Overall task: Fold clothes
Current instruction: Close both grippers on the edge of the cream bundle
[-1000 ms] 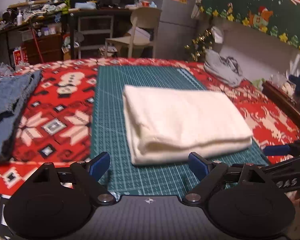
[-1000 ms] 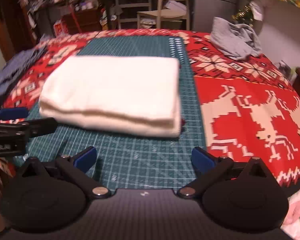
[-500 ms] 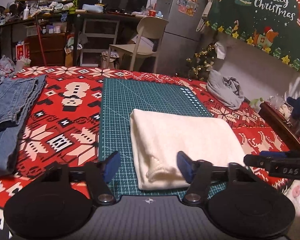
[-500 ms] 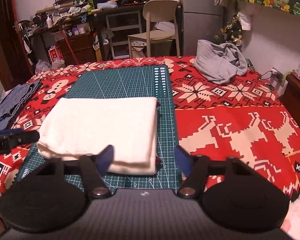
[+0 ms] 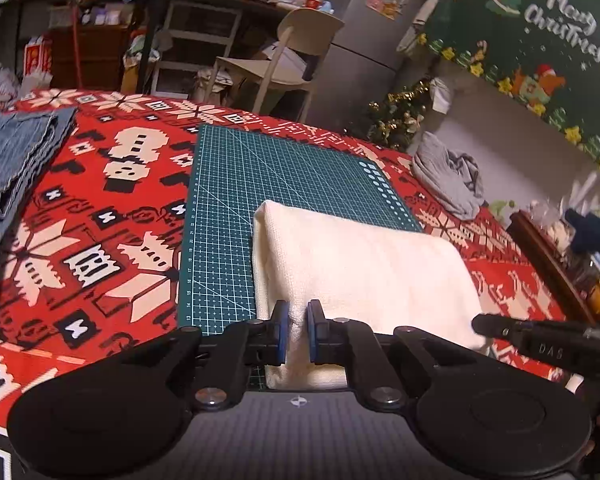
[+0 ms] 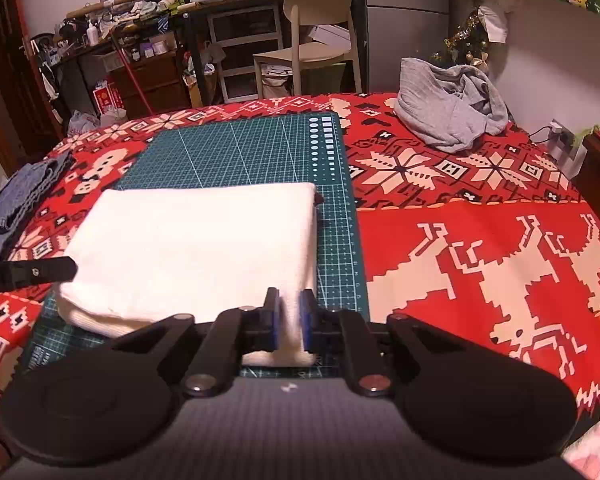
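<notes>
A folded cream-white garment (image 5: 360,272) (image 6: 196,240) lies on the green cutting mat (image 5: 260,168) (image 6: 240,148). My left gripper (image 5: 297,332) is at its near edge toward the left corner, jaws closing, with a pinch of the white fabric between the blue pads. My right gripper (image 6: 288,322) is at the near right corner, jaws also closing, pads pressing a fold of the same garment. The right gripper's black finger (image 5: 500,328) shows in the left wrist view, and the left gripper's finger (image 6: 32,272) shows in the right wrist view.
The mat sits on a red patterned tablecloth (image 6: 480,240). Folded jeans (image 5: 12,156) (image 6: 20,196) lie at the left, a crumpled grey garment (image 5: 448,180) (image 6: 448,116) at the far right. A wooden side table (image 5: 552,264) stands right; a chair (image 6: 312,20) beyond.
Both grippers went from wide open in front of the garment to nearly shut on its near edge. The cameras tilted up a little, showing more of the room.
</notes>
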A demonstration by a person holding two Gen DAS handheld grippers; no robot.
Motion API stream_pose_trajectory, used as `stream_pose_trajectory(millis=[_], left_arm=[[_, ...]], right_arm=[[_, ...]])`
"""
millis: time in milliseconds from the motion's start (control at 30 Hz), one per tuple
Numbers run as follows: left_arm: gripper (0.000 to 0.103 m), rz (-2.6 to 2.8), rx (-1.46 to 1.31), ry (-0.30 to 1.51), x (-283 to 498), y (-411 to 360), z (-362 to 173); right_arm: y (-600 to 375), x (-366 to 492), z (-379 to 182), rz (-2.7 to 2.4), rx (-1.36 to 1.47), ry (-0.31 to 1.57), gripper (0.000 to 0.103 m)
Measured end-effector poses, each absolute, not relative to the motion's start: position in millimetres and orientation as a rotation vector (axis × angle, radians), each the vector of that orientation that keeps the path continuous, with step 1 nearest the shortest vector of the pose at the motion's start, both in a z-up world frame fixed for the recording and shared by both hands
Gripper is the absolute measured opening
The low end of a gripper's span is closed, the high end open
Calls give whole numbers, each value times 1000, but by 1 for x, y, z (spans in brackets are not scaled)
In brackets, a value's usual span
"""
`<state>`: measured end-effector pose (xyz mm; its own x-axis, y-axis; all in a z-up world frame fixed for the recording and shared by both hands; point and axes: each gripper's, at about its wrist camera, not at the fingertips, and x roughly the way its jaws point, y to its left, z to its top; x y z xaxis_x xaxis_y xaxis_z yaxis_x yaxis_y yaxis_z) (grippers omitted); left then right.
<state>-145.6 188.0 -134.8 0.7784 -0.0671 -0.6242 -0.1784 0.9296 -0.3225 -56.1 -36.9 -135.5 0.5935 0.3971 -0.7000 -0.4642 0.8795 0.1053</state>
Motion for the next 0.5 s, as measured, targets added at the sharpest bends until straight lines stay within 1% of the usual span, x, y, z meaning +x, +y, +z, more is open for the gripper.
stream_pose_trajectory(millis=[33,100,133,400,500], left_arm=[[9,61,-388,679,-147,189,-135],[9,56,-400,680,-149,191,-135],[8,54,-403,680,-151,192,-135],[6,49,-427,682,-157,195,-138],[6,50,-429,679,-158,195,-139]], right_arm=[[-38,-57,-135,497,-89,791,10],[-40,-58,-134,493,-83,791,6],[-41,-59,-134,493,-85,790,5],[-43,-60,-132,490,-80,787,5],[-43,-64,-123,470,-106,755,5]])
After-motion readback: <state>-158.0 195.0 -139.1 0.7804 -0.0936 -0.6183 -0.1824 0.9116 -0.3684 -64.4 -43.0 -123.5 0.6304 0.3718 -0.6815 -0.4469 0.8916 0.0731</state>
